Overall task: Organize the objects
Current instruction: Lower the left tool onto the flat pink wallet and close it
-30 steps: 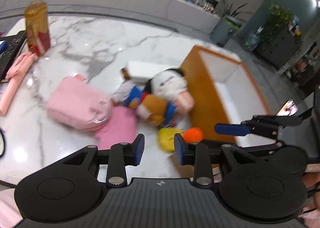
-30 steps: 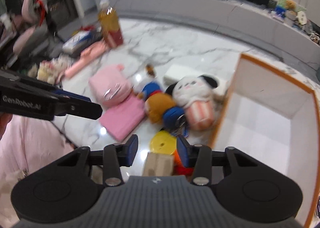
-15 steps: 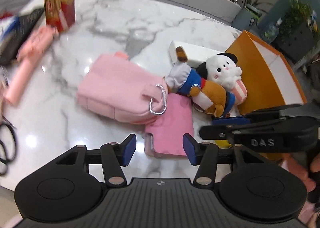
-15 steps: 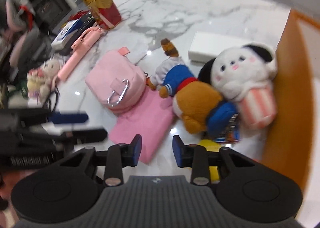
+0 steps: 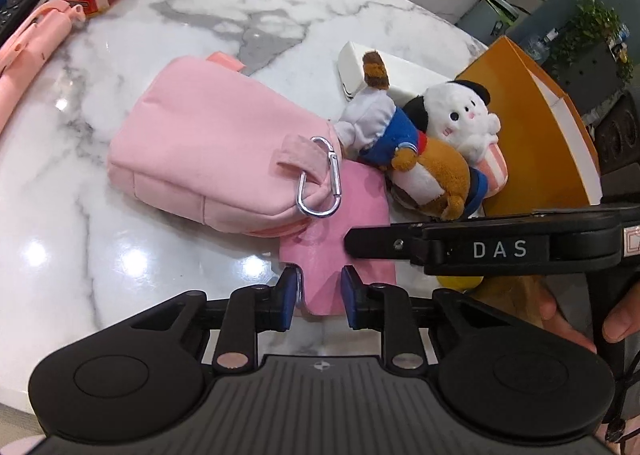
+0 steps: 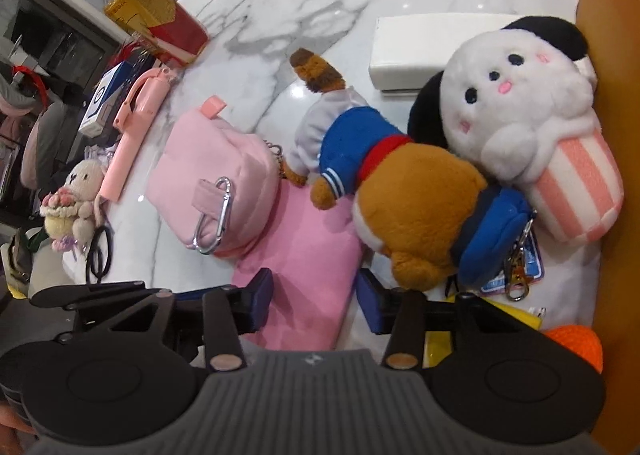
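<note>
Nothing visibly sorted yet: both plush toys (image 6: 400,191), pink pouch (image 5: 212,163) and flat pink case (image 5: 340,231) lie clustered on the marble table (image 5: 100,255) beside the orange box (image 5: 532,143), none seen inside it. Left gripper (image 5: 320,291) is pinched on the case's near corner. Right gripper (image 6: 314,299) hangs over the same case, jaws widening, pads clear of it. Whole pile remains.

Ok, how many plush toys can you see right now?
3: a white puppy plush against the orange box, a sailor bear plush beside it, a small bunny plush at the table's far-left edge. Others may be hidden.
</note>
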